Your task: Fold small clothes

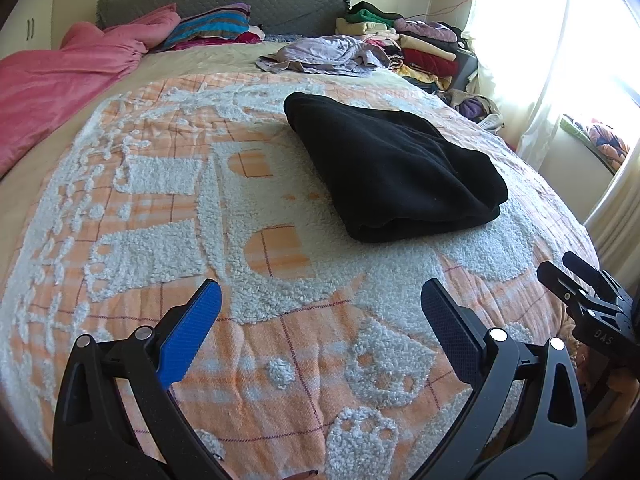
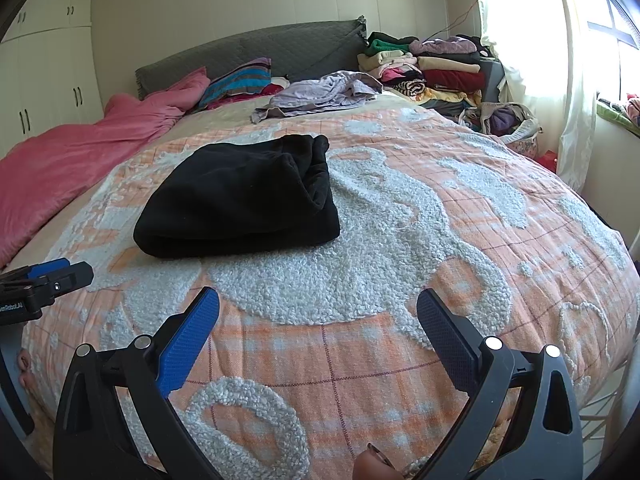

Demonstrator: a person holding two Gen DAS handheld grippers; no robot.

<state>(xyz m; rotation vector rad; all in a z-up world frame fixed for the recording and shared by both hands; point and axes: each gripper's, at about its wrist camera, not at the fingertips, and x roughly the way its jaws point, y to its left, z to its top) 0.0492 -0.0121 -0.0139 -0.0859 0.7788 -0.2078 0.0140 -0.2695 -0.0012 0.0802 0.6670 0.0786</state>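
A black garment [image 1: 396, 168] lies folded into a thick rectangle on the orange-and-white bedspread [image 1: 280, 344]; it also shows in the right wrist view [image 2: 240, 200]. My left gripper [image 1: 320, 300] is open and empty, held back above the bedspread, short of the garment's near edge. My right gripper [image 2: 318, 308] is open and empty, also held back, with the garment ahead to its left. The right gripper shows at the right edge of the left wrist view [image 1: 576, 280], and the left gripper at the left edge of the right wrist view [image 2: 60, 274].
A crumpled lilac garment [image 1: 324, 56] lies further up the bed. A stack of folded clothes [image 1: 412, 44] sits at the far right by the headboard. A pink blanket [image 1: 60, 84] and striped pillow [image 1: 212, 26] lie far left. A curtained window [image 1: 560, 40] is at right.
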